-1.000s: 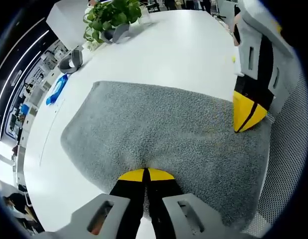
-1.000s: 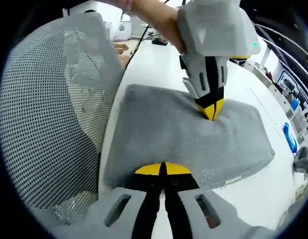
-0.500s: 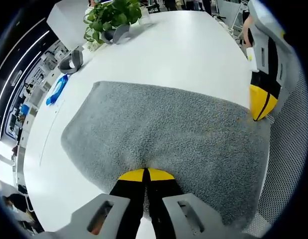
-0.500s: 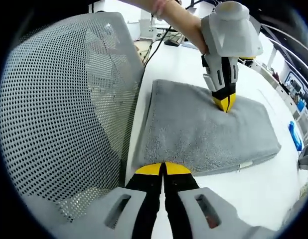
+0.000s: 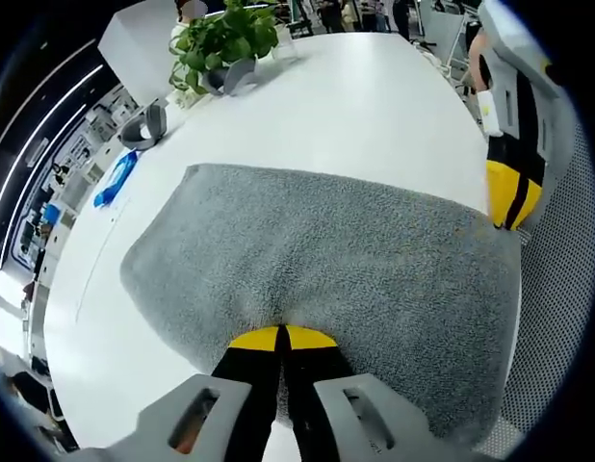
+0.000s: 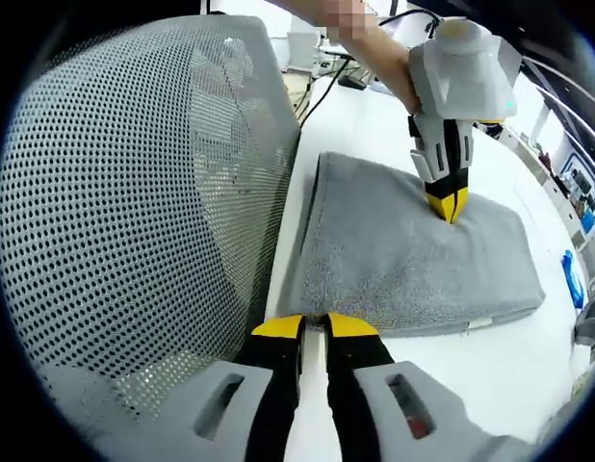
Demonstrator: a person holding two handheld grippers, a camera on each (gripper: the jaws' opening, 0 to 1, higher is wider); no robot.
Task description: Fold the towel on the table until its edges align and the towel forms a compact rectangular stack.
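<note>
The grey towel (image 5: 317, 250) lies folded into a thick rectangle on the white table (image 5: 375, 106). My left gripper (image 5: 282, 337) is shut, its yellow tips pressed down into the towel's surface and making a small dimple. In the right gripper view, the left gripper (image 6: 449, 204) stands on the towel's (image 6: 413, 260) far part, held by a person's hand. My right gripper (image 6: 314, 325) hovers just off the towel's near edge, over the table's rim. Its jaws are a little apart, with nothing between them. From the left gripper view, the right gripper (image 5: 514, 192) sits beside the towel's right corner.
A grey mesh chair back (image 6: 134, 192) stands close against the table edge by the right gripper. A potted plant (image 5: 225, 34), a grey object (image 5: 148, 123) and a blue object (image 5: 115, 178) sit along the far left of the table.
My right gripper has drawn back off the towel to the table's edge, and its jaws have parted slightly. The left gripper has stayed pressed on the towel.
</note>
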